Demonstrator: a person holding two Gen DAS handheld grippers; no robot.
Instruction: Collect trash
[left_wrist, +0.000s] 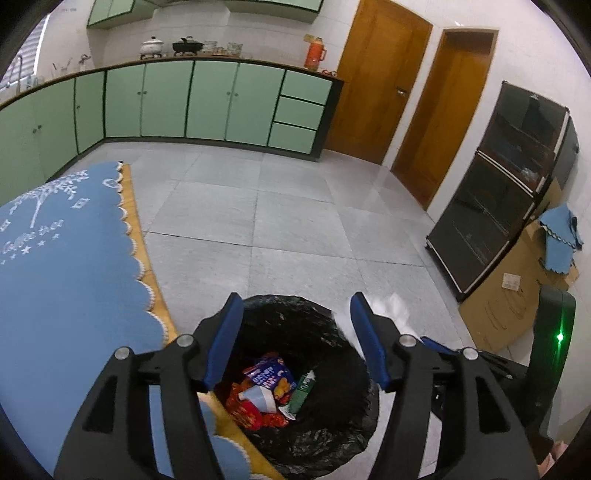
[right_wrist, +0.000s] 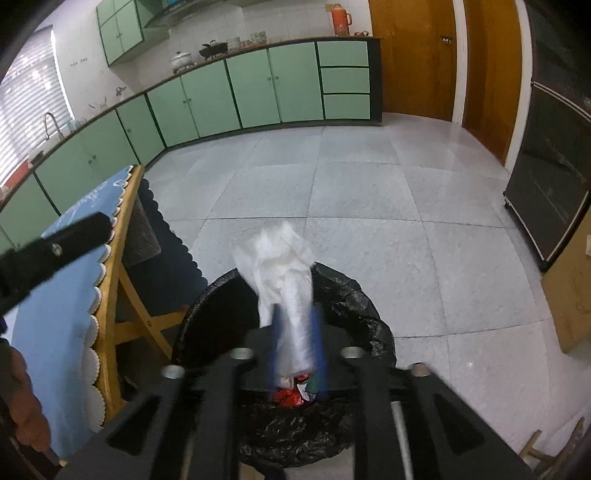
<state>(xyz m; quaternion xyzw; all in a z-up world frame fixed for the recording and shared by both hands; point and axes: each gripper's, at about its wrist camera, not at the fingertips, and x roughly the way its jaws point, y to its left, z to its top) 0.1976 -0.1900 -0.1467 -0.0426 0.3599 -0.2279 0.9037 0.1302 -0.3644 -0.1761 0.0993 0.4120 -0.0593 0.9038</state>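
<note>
A bin lined with a black bag (left_wrist: 332, 424) stands on the floor beside the table, with colourful wrappers and a carton (left_wrist: 269, 384) at its bottom. My left gripper (left_wrist: 295, 299) hangs above the bin mouth, open, nothing between its blue pads. My right gripper (right_wrist: 296, 310) is over the same bin (right_wrist: 354, 295), its blurred fingers on either side of a crumpled white plastic bag (right_wrist: 280, 258) that fills the gap and sticks out past the tips. That white bag (left_wrist: 391, 308) also shows in the left wrist view, past the right finger.
A wooden table with a blue scalloped cloth (left_wrist: 66, 258) stands left of the bin, its legs (right_wrist: 125, 295) close to the rim. A dark cabinet (left_wrist: 498, 184) and cardboard (left_wrist: 509, 295) stand at the right. A hand (right_wrist: 22, 406) shows at the lower left.
</note>
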